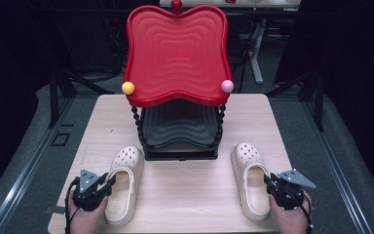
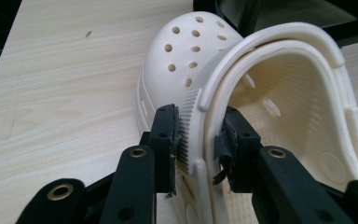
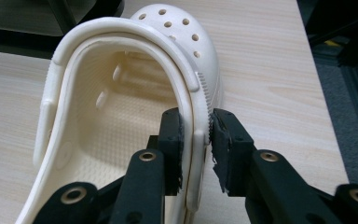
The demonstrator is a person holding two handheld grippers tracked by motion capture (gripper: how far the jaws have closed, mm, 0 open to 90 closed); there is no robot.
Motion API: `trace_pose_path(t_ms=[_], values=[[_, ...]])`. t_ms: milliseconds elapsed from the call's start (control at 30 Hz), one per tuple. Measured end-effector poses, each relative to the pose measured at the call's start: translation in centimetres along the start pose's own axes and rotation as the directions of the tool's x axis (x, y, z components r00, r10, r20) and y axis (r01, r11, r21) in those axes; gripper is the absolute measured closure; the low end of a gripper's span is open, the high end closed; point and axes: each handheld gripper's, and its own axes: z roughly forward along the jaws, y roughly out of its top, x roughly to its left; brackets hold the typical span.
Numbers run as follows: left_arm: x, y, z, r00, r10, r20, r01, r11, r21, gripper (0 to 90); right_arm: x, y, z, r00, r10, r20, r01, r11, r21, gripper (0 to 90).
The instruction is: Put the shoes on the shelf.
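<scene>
Two cream clogs lie on the wooden table, toes pointing away from me. The left clog [image 1: 122,183] [image 2: 242,93] has its outer side wall between the jaws of my left gripper [image 1: 108,181] [image 2: 198,137]; the pads stand slightly off the wall, so the gripper is open. The right clog [image 1: 251,180] [image 3: 135,102] has its outer side wall between the jaws of my right gripper [image 1: 269,181] [image 3: 196,135], with a thin gap at the outer pad, so this gripper is also open. Both clogs rest flat on the table.
A two-tier rack stands at the table's middle back: a red wavy tray [image 1: 176,53] on top with an orange ball [image 1: 127,87] and a pink ball [image 1: 227,86] at its corners, and a black tray [image 1: 180,127] below. The table's front edge [image 1: 175,230] is close to my hands.
</scene>
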Motion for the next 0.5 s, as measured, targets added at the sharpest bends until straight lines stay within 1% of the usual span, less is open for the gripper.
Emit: trace_pose_path(t_ms=[100,133,200,267,300,367,467,500], values=[[-0.01,-0.02,0.1,1.0,0.001,0.0,-0.001,1.0,0.002,68.6,0.0,0.0,0.01,1.0,-0.006,-0.001,0.006,1.0,0.003,72.8],[-0.01,0.0,0.12,1.0,-0.002,-0.001,0.002,1.0,0.0,68.9,0.01,0.02,0.04,0.9999,-0.017,0.003,0.017,1.0,0.004,72.8],[0.02,-0.04,0.18,0.9997,-0.023,0.005,0.023,0.9997,-0.008,69.2,0.02,0.02,0.06,0.9998,-0.019,0.0,0.019,1.0,0.001,72.8],[0.1,-0.06,0.18,0.9996,-0.027,0.001,0.027,0.9996,-0.003,69.9,-0.01,0.0,0.07,0.9997,-0.023,-0.002,0.023,1.0,-0.001,72.9],[0.18,-0.12,0.21,0.9993,-0.038,0.005,0.038,0.9992,-0.007,69.9,-0.04,0.01,0.05,0.9997,-0.025,0.0,0.025,1.0,0.002,73.0],[0.39,-0.23,0.19,0.9976,-0.067,0.017,0.067,0.9977,-0.012,68.9,-0.04,0.01,0.02,0.9999,-0.014,-0.002,0.014,1.0,0.003,72.8],[0.54,-0.4,0.26,0.9942,-0.103,0.029,0.103,0.9946,0.009,66.7,-0.02,0.0,-0.01,1.0,-0.006,0.001,0.006,1.0,0.003,72.4],[0.52,-0.43,0.27,0.9939,-0.106,0.03,0.106,0.9943,0.005,66.9,-0.01,0.0,0.0,1.0,0.0,-0.001,0.0,1.0,0.004,72.4]])
